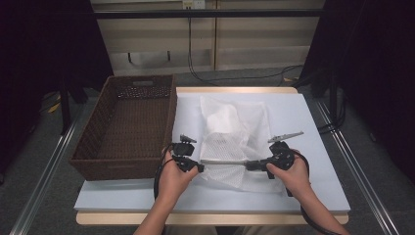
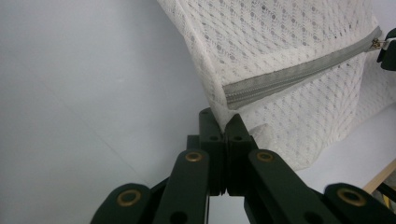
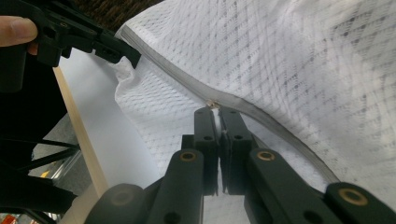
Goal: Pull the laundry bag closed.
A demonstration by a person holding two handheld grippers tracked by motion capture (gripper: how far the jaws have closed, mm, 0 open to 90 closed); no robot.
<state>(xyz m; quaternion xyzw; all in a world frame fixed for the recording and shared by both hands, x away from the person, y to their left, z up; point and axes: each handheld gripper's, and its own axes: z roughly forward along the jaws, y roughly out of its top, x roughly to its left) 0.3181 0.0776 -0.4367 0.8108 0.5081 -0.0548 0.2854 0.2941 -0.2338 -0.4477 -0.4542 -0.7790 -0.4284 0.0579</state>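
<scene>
1. The white mesh laundry bag [image 1: 234, 139] is lying on the white table [image 1: 313, 147], just right of the brown wicker basket [image 1: 128, 128].
2. The left gripper [image 1: 199, 167] is pinching the bag's corner at the grey zipper [image 2: 299, 74] end, jaws pressed together.
3. The right gripper [image 1: 247, 165] is clamping the zipper pull [image 3: 214, 104], jaws nearly closed.

Table [image 1: 313, 147], white-topped with pale wood edge: brown woven basket [image 1: 128, 128] at left, white mesh bag [image 1: 234, 128] spread at centre.
</scene>
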